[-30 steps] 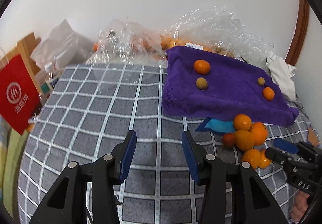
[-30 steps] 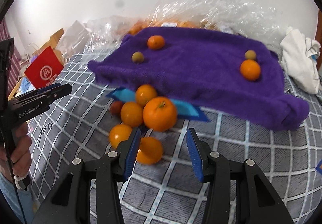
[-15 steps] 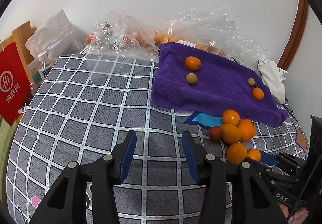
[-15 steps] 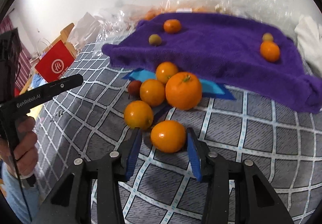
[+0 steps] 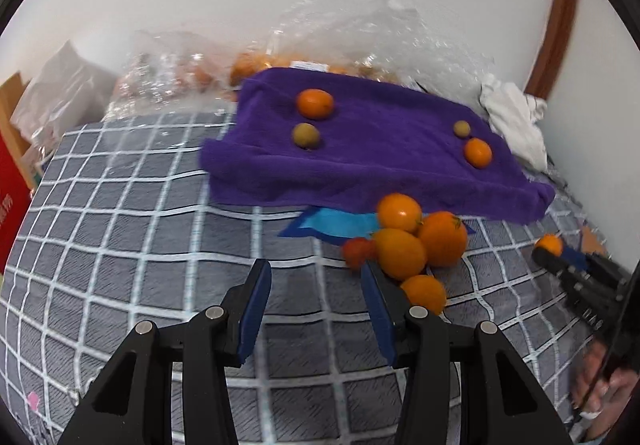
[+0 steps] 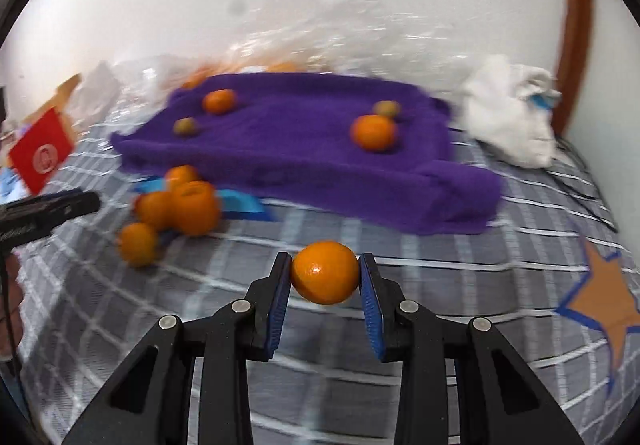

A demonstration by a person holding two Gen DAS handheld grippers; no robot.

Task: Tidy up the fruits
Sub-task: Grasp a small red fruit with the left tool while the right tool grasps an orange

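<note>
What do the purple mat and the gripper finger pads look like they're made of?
Purple mat: looks like terry or microfibre towel, matte, with fuzzy pile and soft folded edges. Right gripper pads: blue with a ribbed face, probably rubber or soft plastic, on black, likely plastic arms.

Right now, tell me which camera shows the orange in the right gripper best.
The right wrist view: the orange sits close and centred in the right gripper, a blue pad on each side. The left wrist view shows it only as a small orange shape at the gripper tips near the right edge.

Bagged fruit (image 5: 256, 65) — blurred, indistinct
</note>
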